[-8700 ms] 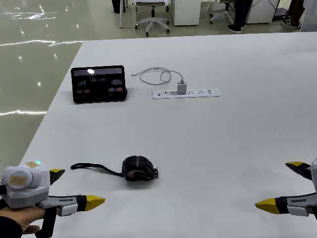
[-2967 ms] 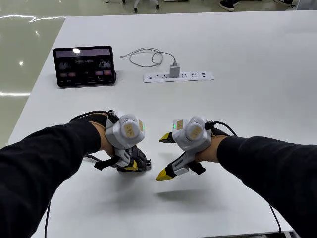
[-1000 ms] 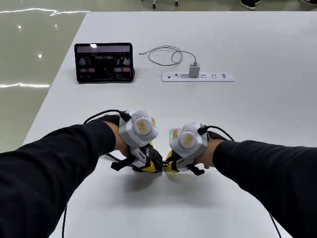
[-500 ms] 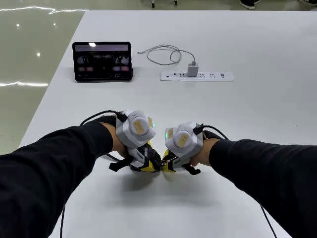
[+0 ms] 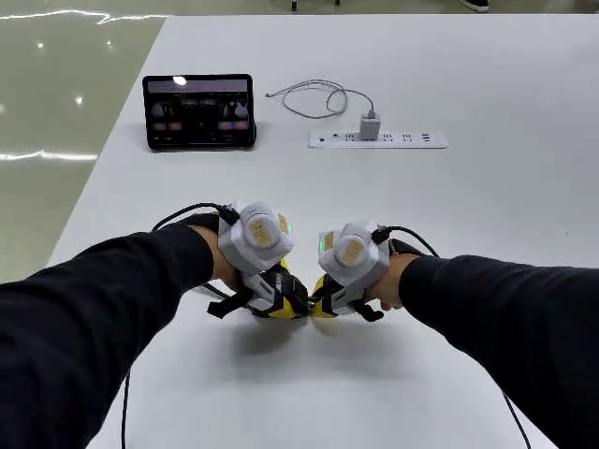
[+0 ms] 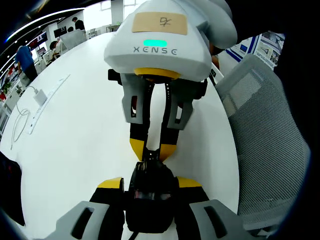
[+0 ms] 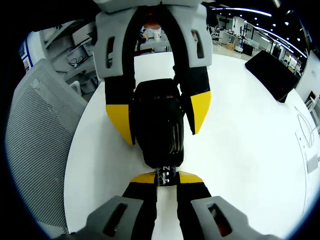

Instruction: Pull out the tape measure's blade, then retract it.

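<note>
White workbench (image 5: 487,215) bears a black tape measure (image 7: 157,120) on the near side of the tablet (image 5: 198,110), its case clamped by the left gripper (image 6: 150,184), its barely drawn blade (image 7: 166,174) pinched by the right gripper (image 7: 167,179)

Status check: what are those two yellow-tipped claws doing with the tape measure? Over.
Left gripper shut on tape measure body. Right gripper shut on blade tip, blade barely out. Tablet, power strip far back, out of the way.
</note>
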Motion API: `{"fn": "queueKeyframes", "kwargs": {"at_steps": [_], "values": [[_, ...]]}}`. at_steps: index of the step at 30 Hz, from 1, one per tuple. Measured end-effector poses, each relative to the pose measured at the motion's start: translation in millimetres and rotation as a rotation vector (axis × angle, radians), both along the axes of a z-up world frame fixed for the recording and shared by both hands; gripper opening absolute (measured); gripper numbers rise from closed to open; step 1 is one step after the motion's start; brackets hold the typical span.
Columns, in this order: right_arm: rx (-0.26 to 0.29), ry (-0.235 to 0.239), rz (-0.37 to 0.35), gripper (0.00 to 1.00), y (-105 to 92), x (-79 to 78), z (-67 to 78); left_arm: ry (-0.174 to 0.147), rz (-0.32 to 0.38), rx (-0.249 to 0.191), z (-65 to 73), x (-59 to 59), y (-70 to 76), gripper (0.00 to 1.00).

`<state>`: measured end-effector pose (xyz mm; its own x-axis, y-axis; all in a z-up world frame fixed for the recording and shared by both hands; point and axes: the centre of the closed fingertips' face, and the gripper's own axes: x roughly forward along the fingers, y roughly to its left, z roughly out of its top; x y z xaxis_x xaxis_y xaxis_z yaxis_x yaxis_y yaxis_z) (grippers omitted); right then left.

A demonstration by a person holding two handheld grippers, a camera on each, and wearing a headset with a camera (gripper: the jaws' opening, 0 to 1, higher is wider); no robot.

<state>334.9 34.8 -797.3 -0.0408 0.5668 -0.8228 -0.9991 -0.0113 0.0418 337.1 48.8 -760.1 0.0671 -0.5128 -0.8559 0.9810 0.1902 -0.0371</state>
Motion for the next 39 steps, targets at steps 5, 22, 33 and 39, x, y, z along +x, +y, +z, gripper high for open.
{"fn": "queueKeyframes", "kwargs": {"at_steps": [5, 22, 33, 39], "values": [[-0.004, -0.007, 0.001, 0.09, -1.9, -0.3, 0.7, -0.005, -0.001, -0.003, 0.2, -0.1, -0.2, 0.34], [-0.004, 0.005, -0.022, 0.10, -10.7, 0.7, 1.4, -0.008, 0.001, -0.012, 0.6, 1.1, -0.7, 0.34], [-0.013, 0.002, -0.032, 0.10, -16.2, -0.6, 2.1, -0.002, -0.010, -0.004, 0.4, 0.3, -1.0, 0.34], [-0.023, 0.004, -0.035, 0.10, -20.1, -1.0, 1.6, -0.008, -0.012, -0.002, 0.5, 0.2, -1.1, 0.34]]}}
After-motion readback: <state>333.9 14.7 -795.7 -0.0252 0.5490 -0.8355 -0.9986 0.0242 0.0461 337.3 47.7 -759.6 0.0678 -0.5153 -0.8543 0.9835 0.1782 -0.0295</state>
